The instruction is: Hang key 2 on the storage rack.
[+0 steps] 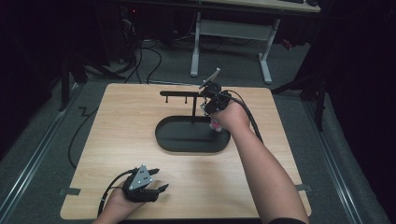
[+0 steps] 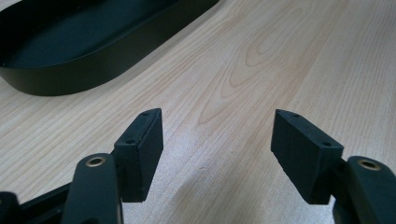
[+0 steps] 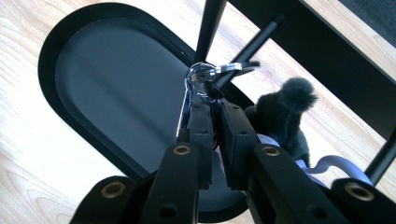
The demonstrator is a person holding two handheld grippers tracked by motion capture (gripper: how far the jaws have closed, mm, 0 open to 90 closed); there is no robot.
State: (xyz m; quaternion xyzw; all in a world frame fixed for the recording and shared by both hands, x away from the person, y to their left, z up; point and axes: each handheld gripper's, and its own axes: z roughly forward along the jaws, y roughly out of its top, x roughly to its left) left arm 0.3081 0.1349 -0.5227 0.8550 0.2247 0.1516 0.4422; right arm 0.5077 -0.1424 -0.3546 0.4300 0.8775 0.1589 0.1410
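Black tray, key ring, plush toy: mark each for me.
black tray point(image 1: 187, 145): high view, near rim.
key ring point(image 3: 201, 73): right gripper view, silver loop above jaws.
plush toy point(image 3: 285, 116): right gripper view, furry body.

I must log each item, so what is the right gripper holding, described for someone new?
Find the black oval tray mid-table with its thin hanger stand. At a peg, the right gripper pinches a silver clip. The dark fluffy toy beside it sets it apart.
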